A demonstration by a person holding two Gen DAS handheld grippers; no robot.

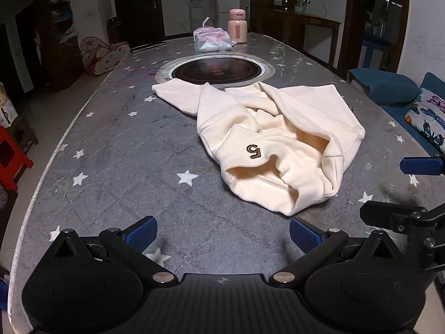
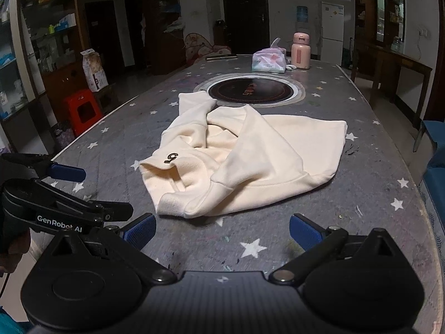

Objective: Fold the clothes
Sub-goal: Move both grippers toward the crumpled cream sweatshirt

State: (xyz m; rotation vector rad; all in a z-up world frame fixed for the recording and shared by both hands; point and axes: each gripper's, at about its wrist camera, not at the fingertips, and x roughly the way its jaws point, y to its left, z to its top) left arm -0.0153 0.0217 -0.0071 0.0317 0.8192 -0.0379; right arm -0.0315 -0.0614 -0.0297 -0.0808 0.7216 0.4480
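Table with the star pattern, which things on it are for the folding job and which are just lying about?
For the job: cream sweatshirt, left gripper, right gripper, both open.
Lying about: pink bottle, tissue pack, built-in round hob.

Left tool (image 1: pixel 223 233): matte black plastic body, ribbed centre plate with a small grey-white round mark on its top edge. Two big round black discs at lower left and lower right of the frame. Black link arms run from silver round rivets up to the fingers (image 1: pixel 141 233), which carry blue ribbed pads.

Right tool (image 2: pixel 222 231): same build, black housing, silver rivets, blue textured pads on black fingers (image 2: pixel 304 232), small screws on the triangular brackets.

Seen at the left edge of the right wrist view, the other tool's side reads "GenRobot AI" in white lettering. Thin dark cable hangs at lower left there.
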